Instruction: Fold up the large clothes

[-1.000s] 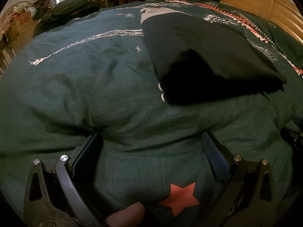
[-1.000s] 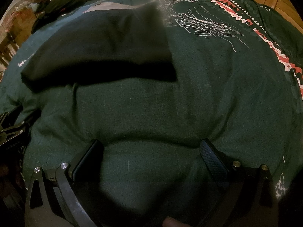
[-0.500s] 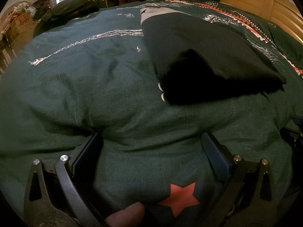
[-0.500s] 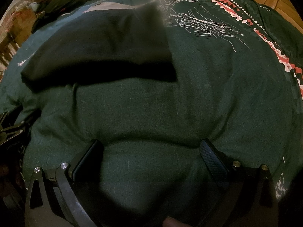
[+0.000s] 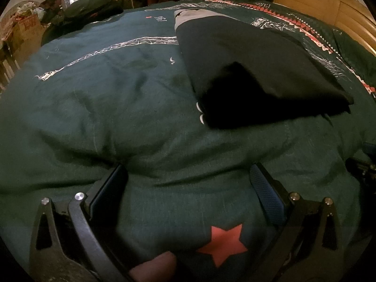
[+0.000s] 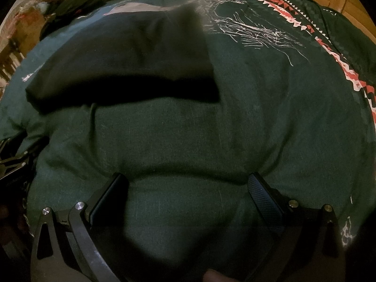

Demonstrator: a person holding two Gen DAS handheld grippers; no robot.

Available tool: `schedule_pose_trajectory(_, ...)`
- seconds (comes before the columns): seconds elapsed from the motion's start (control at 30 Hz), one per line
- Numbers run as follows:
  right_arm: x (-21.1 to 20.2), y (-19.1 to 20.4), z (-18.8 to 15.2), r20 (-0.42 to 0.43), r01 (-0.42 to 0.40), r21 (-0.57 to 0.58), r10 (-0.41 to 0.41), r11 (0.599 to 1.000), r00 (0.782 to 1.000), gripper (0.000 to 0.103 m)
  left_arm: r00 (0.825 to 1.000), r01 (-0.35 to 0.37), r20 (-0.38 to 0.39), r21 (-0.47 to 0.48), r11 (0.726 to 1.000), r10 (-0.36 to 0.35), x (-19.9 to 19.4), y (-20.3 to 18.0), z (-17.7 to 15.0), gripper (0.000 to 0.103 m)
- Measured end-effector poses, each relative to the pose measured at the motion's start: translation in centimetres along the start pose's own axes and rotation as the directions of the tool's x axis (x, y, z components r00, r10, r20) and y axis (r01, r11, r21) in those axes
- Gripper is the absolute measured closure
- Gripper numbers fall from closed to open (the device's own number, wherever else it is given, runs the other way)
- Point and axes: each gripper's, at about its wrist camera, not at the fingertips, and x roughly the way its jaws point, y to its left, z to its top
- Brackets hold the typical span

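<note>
A folded black garment (image 5: 256, 75) with a grey band at its far end lies on the dark green bed cover (image 5: 117, 98). It also shows in the right wrist view (image 6: 131, 63), at the upper left. My left gripper (image 5: 188, 176) is open and empty, its fingertips pressed into the cover just in front of the garment. My right gripper (image 6: 188, 183) is open and empty, its tips also sunk in the cover (image 6: 270, 108) short of the garment. Part of the other gripper shows at the edge of each view.
The cover has white stitched lines, a red star (image 5: 223, 244) and a red and white zigzag border (image 6: 347, 70). A wooden headboard (image 5: 329, 7) runs along the right. Bags (image 5: 87, 11) and a cardboard box (image 5: 25, 30) stand beyond the bed's far left.
</note>
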Motion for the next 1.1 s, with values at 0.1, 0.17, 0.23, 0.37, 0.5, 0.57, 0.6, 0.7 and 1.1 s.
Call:
schedule_pose_trajectory(0.1,-0.05,0.36,-0.04,-0.001,-0.002,-0.002,0.002,1.0,1.0,0.0,1.0,0.0,0.001,-0.002,1.0,0.0,-0.08,-0.13,-0.05,0.0)
schedule_pose_trajectory(0.17,-0.12,0.49,-0.1,0.0,-0.002,-0.001,0.002,1.0,1.0,0.0,1.0,-0.002,0.0,-0.002,1.0,0.002,-0.12,-0.22,-0.09,0.0)
schedule_pose_trajectory(0.23,-0.12,0.53,-0.08,0.0,-0.002,-0.002,0.002,1.0,1.0,0.0,1.0,-0.004,-0.003,-0.002,1.0,0.004,-0.14,-0.23,-0.01,0.0)
schedule_pose_trajectory(0.37,-0.29,0.42,-0.16,-0.001,-0.002,-0.007,0.002,1.0,1.0,0.0,1.0,-0.001,-0.003,-0.003,1.0,0.001,-0.23,-0.38,-0.05,0.0)
schedule_pose_trajectory(0.5,-0.29,0.15,-0.06,-0.001,0.0,-0.008,0.0,1.0,1.0,0.0,1.0,-0.001,0.002,-0.003,1.0,0.001,-0.22,-0.5,-0.17,0.0)
schedule_pose_trajectory(0.57,-0.31,0.03,-0.12,-0.001,-0.001,-0.008,0.001,1.0,1.0,0.0,1.0,-0.005,0.003,-0.003,1.0,0.005,-0.2,-0.69,-0.26,0.0)
schedule_pose_trajectory(0.6,-0.35,0.11,-0.14,-0.001,-0.001,-0.007,0.001,1.0,1.0,0.0,1.0,-0.008,0.002,-0.001,1.0,0.008,-0.2,-0.77,-0.26,0.0)
schedule_pose_trajectory(0.7,-0.23,-0.14,0.02,-0.002,0.0,-0.009,0.0,1.0,1.0,0.0,1.0,-0.01,0.002,-0.001,1.0,0.01,-0.26,-0.84,-0.29,0.0)
schedule_pose_trajectory(1.1,-0.52,0.08,-0.46,-0.006,0.007,-0.032,-0.007,0.999,1.0,0.0,1.0,-0.021,0.002,0.009,1.0,0.021,-0.13,-0.83,-0.24,0.0)
